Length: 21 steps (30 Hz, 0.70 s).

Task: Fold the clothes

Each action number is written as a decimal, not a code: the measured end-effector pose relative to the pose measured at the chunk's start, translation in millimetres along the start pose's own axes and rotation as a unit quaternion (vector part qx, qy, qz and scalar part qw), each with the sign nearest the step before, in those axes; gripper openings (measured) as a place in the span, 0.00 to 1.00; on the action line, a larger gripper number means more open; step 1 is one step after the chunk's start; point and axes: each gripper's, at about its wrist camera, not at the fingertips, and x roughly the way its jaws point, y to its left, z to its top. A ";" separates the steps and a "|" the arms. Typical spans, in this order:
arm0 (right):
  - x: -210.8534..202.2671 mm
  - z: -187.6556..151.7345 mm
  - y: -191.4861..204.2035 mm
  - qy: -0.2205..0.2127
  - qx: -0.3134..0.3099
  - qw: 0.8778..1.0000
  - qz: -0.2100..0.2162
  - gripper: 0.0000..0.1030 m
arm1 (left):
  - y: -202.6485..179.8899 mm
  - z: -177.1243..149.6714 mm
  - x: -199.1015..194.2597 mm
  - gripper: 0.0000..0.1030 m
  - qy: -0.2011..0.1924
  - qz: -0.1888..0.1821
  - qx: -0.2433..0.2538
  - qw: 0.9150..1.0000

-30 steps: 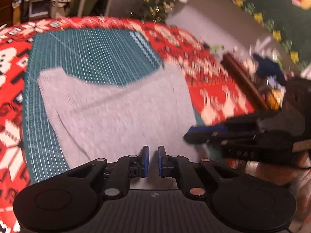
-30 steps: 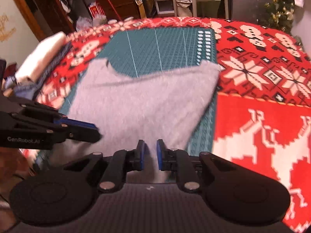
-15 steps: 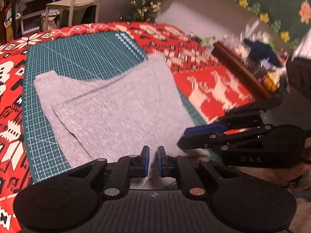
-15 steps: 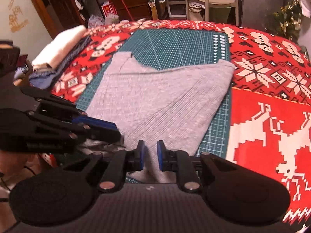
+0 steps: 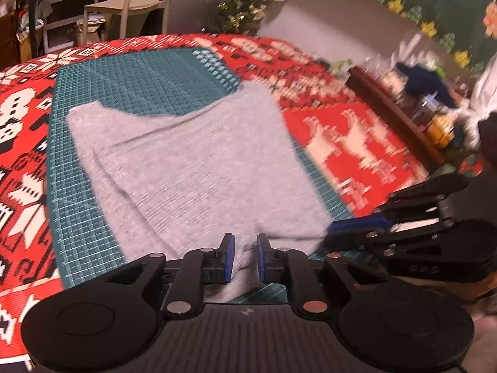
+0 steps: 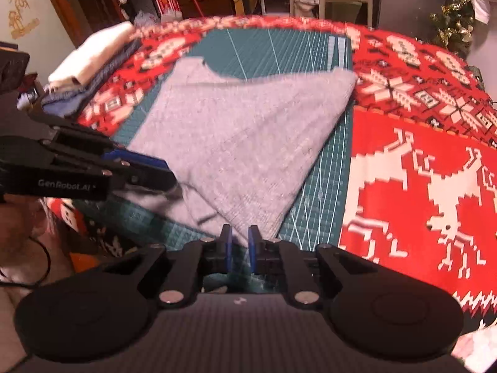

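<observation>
A grey garment (image 5: pixel 192 161) lies on the green cutting mat (image 5: pixel 139 77), its near end drawn toward me. My left gripper (image 5: pixel 244 242) sits over the near hem. Its jaws are opening, and slack grey cloth lies between the pads without being pinched. In the right wrist view the garment (image 6: pixel 248 130) tapers in taut lines to a corner at my right gripper (image 6: pixel 239 236). Those jaws are closing on that corner. Each gripper also shows from the side in the other's view: the right gripper (image 5: pixel 357 228) at the hem's right end, the left gripper (image 6: pixel 149 171) over the hem's left end.
A red and white patterned cloth (image 6: pixel 419 155) covers the table around the mat (image 6: pixel 279 46). Folded clothes (image 6: pixel 93 52) are stacked at the far left. A low shelf with jars (image 5: pixel 419 108) runs along the right side, and a chair (image 5: pixel 133 3) stands beyond the table.
Both grippers have drawn back toward the near edge and the garment has slid with them. The left jaws have widened; the right jaws have narrowed a little.
</observation>
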 end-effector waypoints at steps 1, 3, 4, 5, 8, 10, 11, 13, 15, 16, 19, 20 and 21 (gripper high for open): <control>-0.8 2.7 -0.2 -0.008 0.003 1.000 -0.002 0.11 | -1.6 4.6 0.4 0.13 -0.005 -0.006 -0.002 1.000; -1.6 8.0 -1.0 -0.023 0.010 1.000 -0.008 0.11 | -6.5 12.3 6.7 0.09 -0.009 -0.013 0.000 1.000; 2.0 10.2 -3.4 -0.023 0.016 1.000 -0.015 0.11 | -9.4 15.4 11.9 0.09 -0.009 -0.015 0.003 1.000; 5.6 12.4 -5.8 -0.023 0.022 0.999 -0.023 0.11 | -12.3 18.5 17.0 0.09 -0.009 -0.017 0.006 1.000; 13.3 12.6 -12.4 -0.016 0.036 0.999 -0.037 0.11 | -17.8 15.2 37.0 0.05 0.019 -0.004 0.020 1.000; 11.7 4.6 -14.4 -0.010 0.039 0.998 -0.040 0.11 | -17.9 7.0 41.9 0.06 0.025 0.002 0.025 0.999; 9.7 -0.1 -14.8 -0.009 0.040 0.998 -0.040 0.11 | -17.2 2.4 41.5 0.06 0.022 0.002 0.025 0.999; 5.8 -8.8 -15.8 -0.008 0.046 0.998 -0.036 0.11 | -18.0 -1.2 38.0 0.06 0.024 0.003 0.023 0.999; -0.5 -9.1 -13.0 -0.012 0.043 0.998 -0.034 0.11 | -19.5 -2.9 32.3 0.06 0.027 0.004 0.024 0.999; -3.6 -9.2 -11.6 -0.014 0.041 0.999 -0.033 0.11 | -20.3 -4.4 26.8 0.06 0.023 0.004 0.026 0.999; -13.0 -4.5 -6.4 -0.029 0.035 0.999 -0.030 0.11 | -25.3 -5.5 8.3 0.06 0.000 0.008 0.029 1.000; -16.1 -0.3 -4.0 -0.039 0.033 0.998 -0.029 0.12 | -26.0 -4.3 2.2 0.06 -0.010 0.014 0.029 0.999; -19.3 3.9 -1.7 -0.048 0.030 0.998 -0.029 0.14 | -25.5 -2.5 -4.0 0.11 -0.021 0.026 0.026 0.999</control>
